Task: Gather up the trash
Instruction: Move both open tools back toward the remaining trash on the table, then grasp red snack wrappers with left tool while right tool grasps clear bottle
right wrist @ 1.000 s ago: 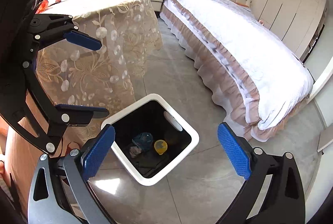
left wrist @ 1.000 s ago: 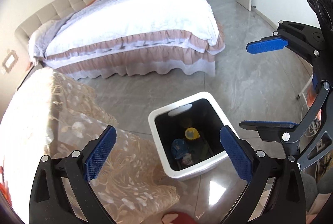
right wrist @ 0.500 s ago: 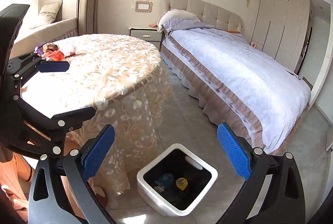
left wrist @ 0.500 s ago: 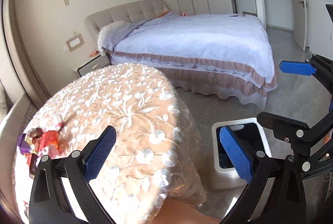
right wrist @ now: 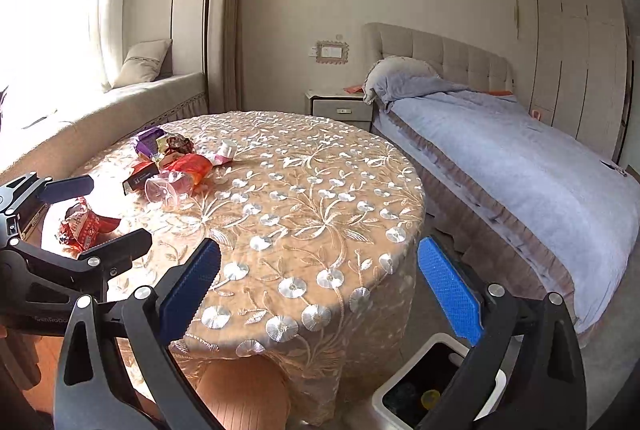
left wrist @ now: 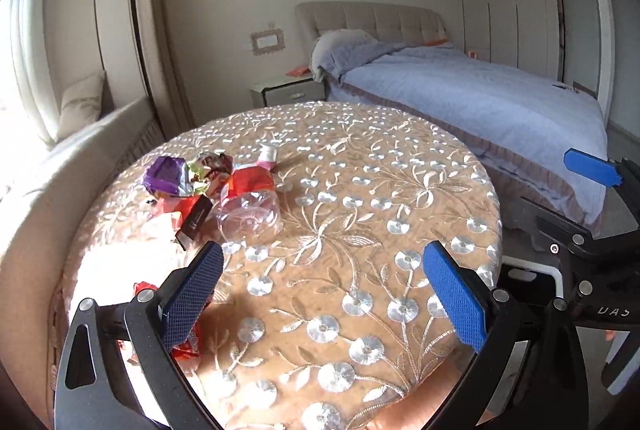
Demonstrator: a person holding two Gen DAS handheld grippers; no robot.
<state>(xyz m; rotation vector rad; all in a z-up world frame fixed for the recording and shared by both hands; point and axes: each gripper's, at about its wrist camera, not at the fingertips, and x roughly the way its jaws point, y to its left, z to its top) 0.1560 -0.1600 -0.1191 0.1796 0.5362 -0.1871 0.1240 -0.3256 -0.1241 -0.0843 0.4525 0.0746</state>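
A: What does the room hold?

B: A bed (right wrist: 520, 166) with a pale blue cover and a tufted headboard runs along the right. A nightstand (right wrist: 338, 108) stands beside it, and a cushioned window seat (right wrist: 120, 106) sits at the left. In the middle is a round table (left wrist: 360, 230) under an embroidered floral cloth.

A: And the trash?

B: It is clustered on the table's far left part: a clear plastic bottle (left wrist: 250, 216) on its side, a purple wrapper (left wrist: 164, 176), a red wrapper (right wrist: 192, 166), a dark small box (left wrist: 196, 220) and a small white-capped bottle (left wrist: 267, 155). A crumpled red snack packet (right wrist: 86, 224) lies apart, nearer the left edge. A white trash bin (right wrist: 436, 390) stands on the floor by the table's right side, with a yellow piece inside.

A: Any writing?

B: The packet and the box carry print, but it is too small to read.

A: The grippers?

B: The left gripper (left wrist: 324, 294) hangs over the near tabletop, its blue pads wide apart and holding nothing. The right gripper (right wrist: 316, 290) is likewise spread wide and empty, above the table's near right edge and the bin.
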